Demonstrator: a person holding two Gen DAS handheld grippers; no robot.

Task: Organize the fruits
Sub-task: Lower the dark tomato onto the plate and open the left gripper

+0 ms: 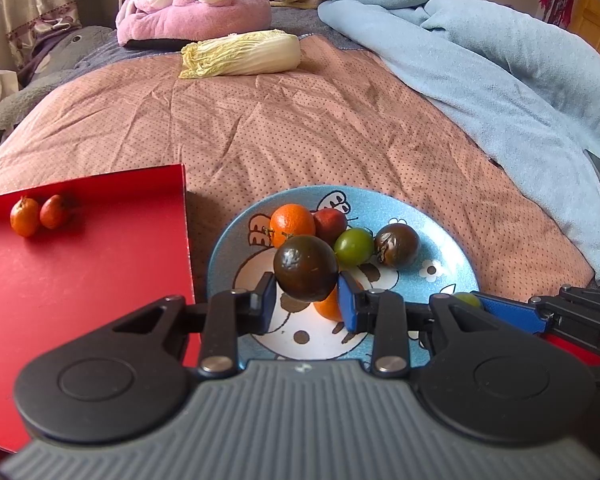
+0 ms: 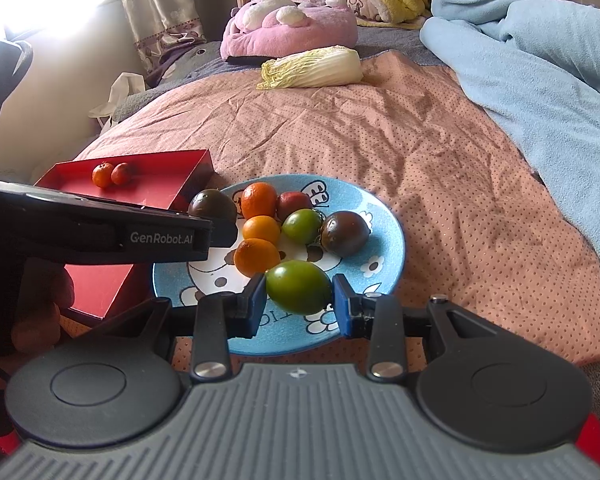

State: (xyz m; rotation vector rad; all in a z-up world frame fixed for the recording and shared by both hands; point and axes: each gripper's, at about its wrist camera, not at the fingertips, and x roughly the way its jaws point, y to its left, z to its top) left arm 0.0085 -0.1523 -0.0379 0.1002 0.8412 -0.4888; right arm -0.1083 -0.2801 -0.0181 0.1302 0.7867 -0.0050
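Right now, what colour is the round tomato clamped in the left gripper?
Very dark brown-purple, glossy; the round tomato in the left gripper shows best in the left wrist view.

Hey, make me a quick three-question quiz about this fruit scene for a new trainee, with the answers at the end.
1. True or false: the left gripper grips a dark tomato.
2. How many small fruits lie in the red tray?
3. What do the right gripper fingers hold: A an orange, B a green tomato, C the cabbage?

Key: 1 true; 2 two; 3 B.
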